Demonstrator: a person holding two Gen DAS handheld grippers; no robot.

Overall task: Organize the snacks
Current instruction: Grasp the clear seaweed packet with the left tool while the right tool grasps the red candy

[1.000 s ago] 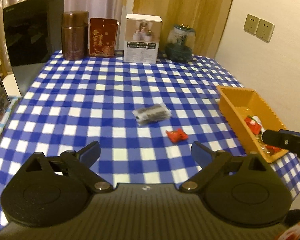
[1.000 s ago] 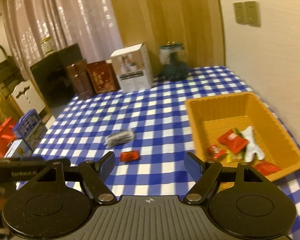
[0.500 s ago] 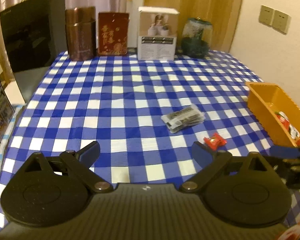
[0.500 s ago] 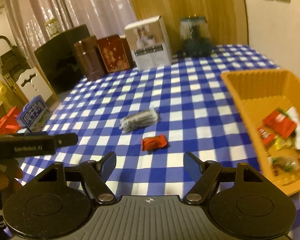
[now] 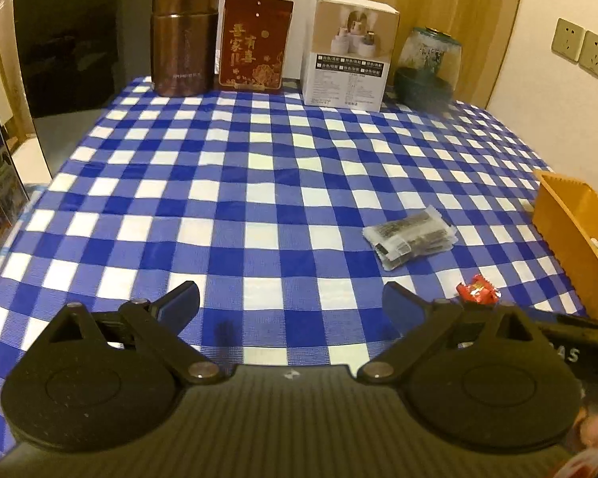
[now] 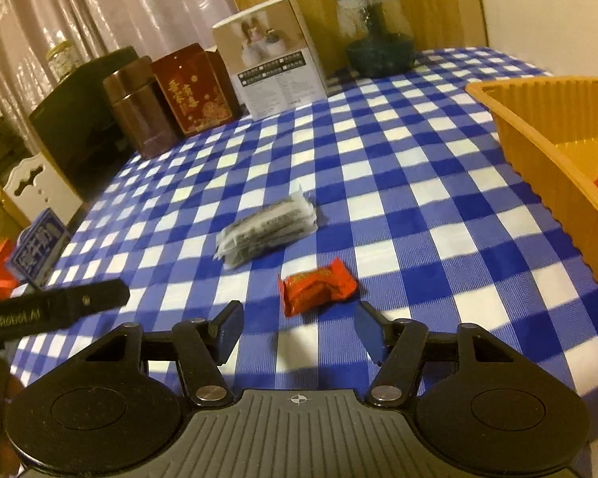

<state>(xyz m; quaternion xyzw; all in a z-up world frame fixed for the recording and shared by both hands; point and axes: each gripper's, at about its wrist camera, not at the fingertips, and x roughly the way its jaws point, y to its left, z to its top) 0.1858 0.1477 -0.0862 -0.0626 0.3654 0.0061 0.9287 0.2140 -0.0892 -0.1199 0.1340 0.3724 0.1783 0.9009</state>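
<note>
Left wrist view: the left gripper [image 5: 291, 304] hangs over the checked table [image 5: 259, 183] with fingers spread wide and nothing between them; a clear packet of dark snacks [image 5: 410, 237] and a red candy [image 5: 477, 294] lie ahead to the right, near the orange basket [image 5: 570, 235].

Right wrist view: the right gripper [image 6: 297, 330] — fingers wide, holding nothing — sits just short of the red candy [image 6: 318, 286], the packet [image 6: 269, 230] beyond it.
</note>
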